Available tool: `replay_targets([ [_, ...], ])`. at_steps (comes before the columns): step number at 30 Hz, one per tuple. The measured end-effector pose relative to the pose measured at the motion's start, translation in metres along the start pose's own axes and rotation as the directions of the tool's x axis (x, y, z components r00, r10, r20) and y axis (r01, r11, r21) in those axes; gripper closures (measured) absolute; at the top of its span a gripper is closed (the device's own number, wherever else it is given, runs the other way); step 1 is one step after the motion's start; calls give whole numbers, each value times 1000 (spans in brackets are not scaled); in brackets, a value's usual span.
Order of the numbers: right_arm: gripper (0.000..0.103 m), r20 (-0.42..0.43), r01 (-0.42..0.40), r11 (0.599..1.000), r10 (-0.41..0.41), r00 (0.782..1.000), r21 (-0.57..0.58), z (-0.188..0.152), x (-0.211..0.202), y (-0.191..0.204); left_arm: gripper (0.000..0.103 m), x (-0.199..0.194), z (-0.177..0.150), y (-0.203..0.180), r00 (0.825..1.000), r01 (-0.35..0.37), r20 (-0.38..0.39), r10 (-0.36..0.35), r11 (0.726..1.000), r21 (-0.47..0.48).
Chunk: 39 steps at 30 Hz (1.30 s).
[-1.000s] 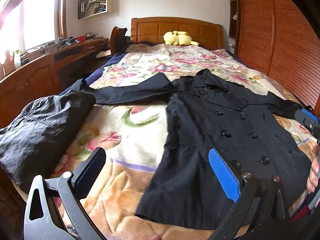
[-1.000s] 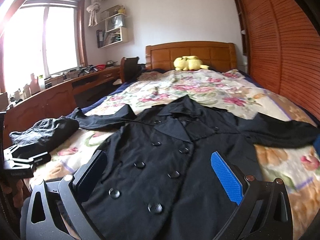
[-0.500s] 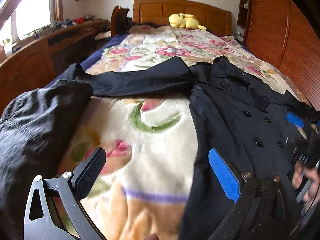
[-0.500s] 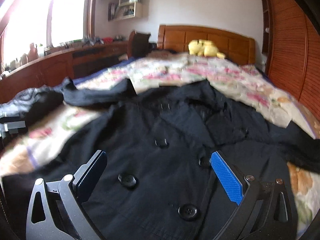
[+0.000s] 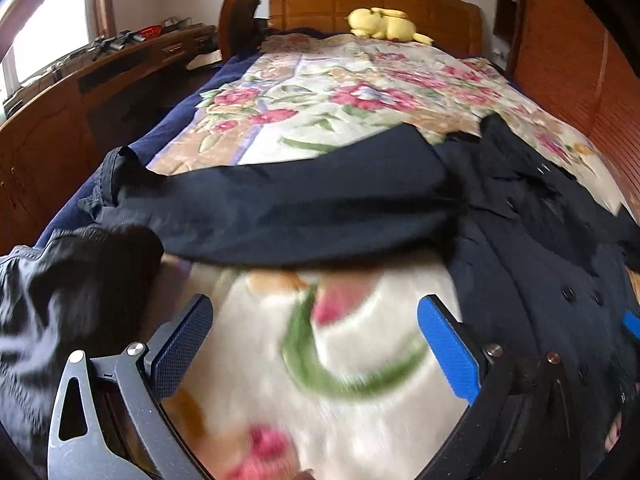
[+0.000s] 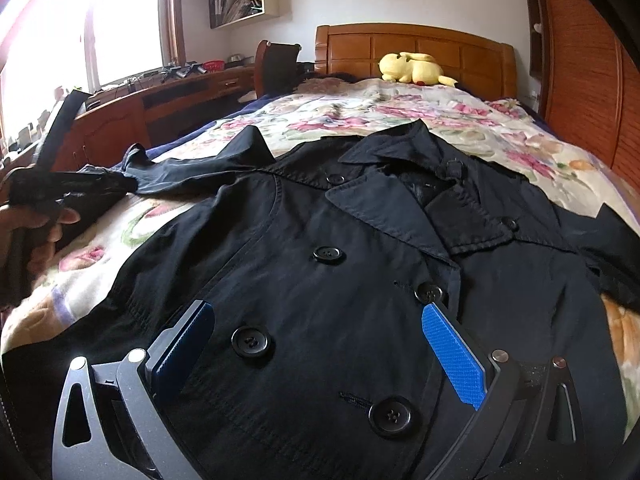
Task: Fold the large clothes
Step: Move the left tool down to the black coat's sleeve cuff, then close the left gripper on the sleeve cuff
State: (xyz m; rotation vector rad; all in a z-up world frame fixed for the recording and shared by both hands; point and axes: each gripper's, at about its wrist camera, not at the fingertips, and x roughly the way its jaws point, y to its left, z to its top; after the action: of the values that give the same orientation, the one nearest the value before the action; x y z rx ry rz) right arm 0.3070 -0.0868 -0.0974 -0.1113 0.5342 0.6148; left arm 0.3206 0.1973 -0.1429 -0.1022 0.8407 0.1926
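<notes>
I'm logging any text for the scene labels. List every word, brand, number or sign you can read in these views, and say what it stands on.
None can be read in either view.
The black coat and its buttons show no label or brand.
The items on the wall shelf are too small and blurred to read.
The yellow plush toy and the floral bedspread bear no lettering.

You have a yellow plush toy (image 6: 412, 67) lying at the wooden headboard (image 6: 416, 50), on the floral bedspread (image 5: 360, 92). To your left, a long wooden desk (image 6: 160, 98) under the window (image 6: 120, 20) carries small clutter, too small to identify. Wall shelves (image 6: 244, 0) hold books. A louvred wooden wardrobe (image 6: 584, 68) stands along the right.
</notes>
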Motion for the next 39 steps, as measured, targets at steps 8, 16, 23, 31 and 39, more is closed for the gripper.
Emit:
replay_targets([
  [8,0,-5,-8,1000,8,1000,18,-1,1,-1,16,57,20,35,996,-51,-78,43,993,-103],
  [16,0,-12,-21,999,22,1000,38,-3,4,-3,16,87,28,60,986,-96,-150,69,979,-178],
  [23,0,-13,-22,999,23,1000,40,-4,5,-3,21,96,24,53,988,-58,-155,26,976,-209],
  [31,0,-13,-22,999,22,1000,38,-3,5,-3,73,102,33,42,982,19,-176,-61,973,-229],
  [39,0,-5,-34,998,35,999,59,-4,4,-5,100,74,51,6,989,20,-140,-44,986,-168],
])
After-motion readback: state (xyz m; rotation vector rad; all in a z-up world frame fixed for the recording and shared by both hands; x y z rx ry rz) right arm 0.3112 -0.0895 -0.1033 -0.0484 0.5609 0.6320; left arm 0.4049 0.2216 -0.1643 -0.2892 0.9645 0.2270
